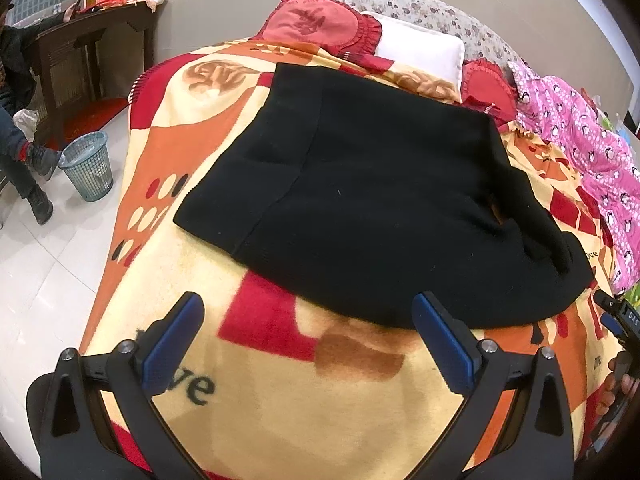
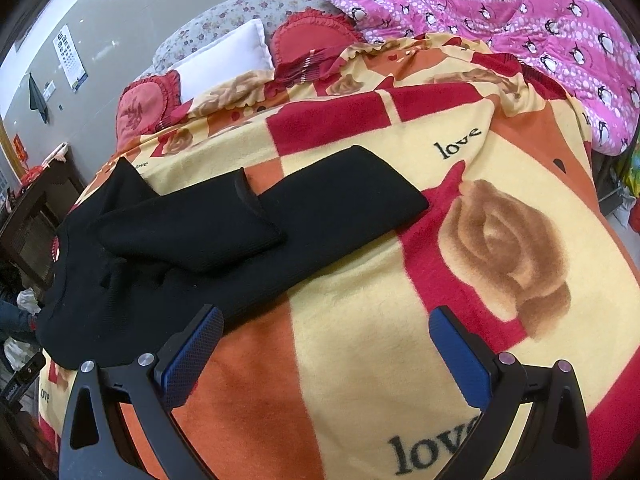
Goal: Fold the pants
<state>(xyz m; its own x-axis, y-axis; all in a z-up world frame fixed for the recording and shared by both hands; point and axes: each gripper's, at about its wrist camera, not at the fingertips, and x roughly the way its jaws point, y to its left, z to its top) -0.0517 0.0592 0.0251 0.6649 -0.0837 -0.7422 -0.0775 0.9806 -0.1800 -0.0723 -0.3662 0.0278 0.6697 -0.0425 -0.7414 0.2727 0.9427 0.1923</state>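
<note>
The pants [image 1: 360,184] lie on a blanket [image 1: 320,400] spread over the bed, their waist end toward the left gripper [image 1: 308,340] and their legs [image 2: 320,208] stretching toward the right, one leg folded over the other. The right gripper [image 2: 326,356] hovers over the blanket just beside the legs. Pillows [image 1: 420,52] lie at the head of the bed behind the pants, and a quilt [image 2: 520,32] lies to the right. A basket [image 1: 88,164] stands on the floor left of the bed.

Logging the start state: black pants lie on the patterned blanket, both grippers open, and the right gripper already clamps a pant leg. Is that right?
Not quite. The right gripper clamps nothing: the right wrist view shows its jaws spread over the blanket, beside the black pants. The left gripper is open too.
</note>
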